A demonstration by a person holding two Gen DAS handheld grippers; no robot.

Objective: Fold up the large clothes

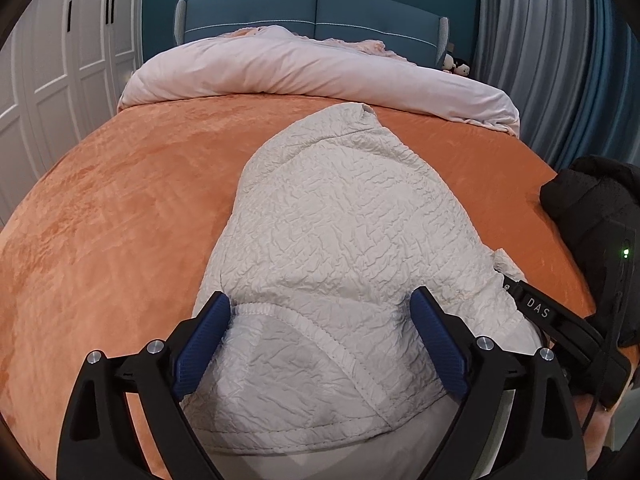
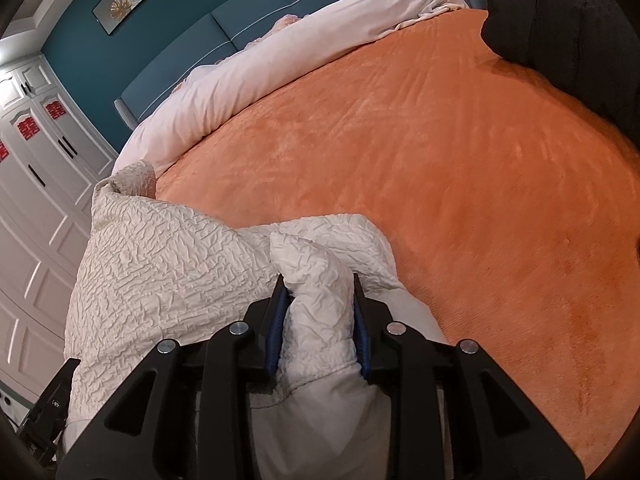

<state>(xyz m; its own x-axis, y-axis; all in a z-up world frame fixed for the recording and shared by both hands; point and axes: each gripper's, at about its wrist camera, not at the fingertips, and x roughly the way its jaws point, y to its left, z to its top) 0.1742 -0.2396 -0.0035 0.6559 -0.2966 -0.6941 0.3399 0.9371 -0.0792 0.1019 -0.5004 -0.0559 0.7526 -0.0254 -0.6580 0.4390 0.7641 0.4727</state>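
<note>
1. Across an orange bedspread (image 1: 140, 184), a cream quilted jacket (image 1: 340, 216) lies lengthwise, its far end reaching toward a rolled pale pink duvet (image 1: 304, 72) below the blue headboard (image 1: 312, 14).
2. At the near edge of the bed, the left gripper (image 1: 320, 312) points forward over the jacket's hem, jaws wide apart; its blue pads (image 1: 202, 344) straddle the ribbed edge of the fabric without closing on it.
3. Just to its right in the left wrist view, the body of the other tool, lettered "DAS", angles in beside the jacket's side.
4. From the right wrist view, the right gripper (image 2: 318, 300) tilts toward the jacket (image 2: 160, 272) and has its jaws clamped on a bunched fold of the cream fabric, which bulges up between the fingers (image 2: 276, 332).
5. Farther right, a black garment (image 2: 560, 24) rests on the bedspread (image 2: 460, 168) near its edge, well apart from the jacket.
</note>
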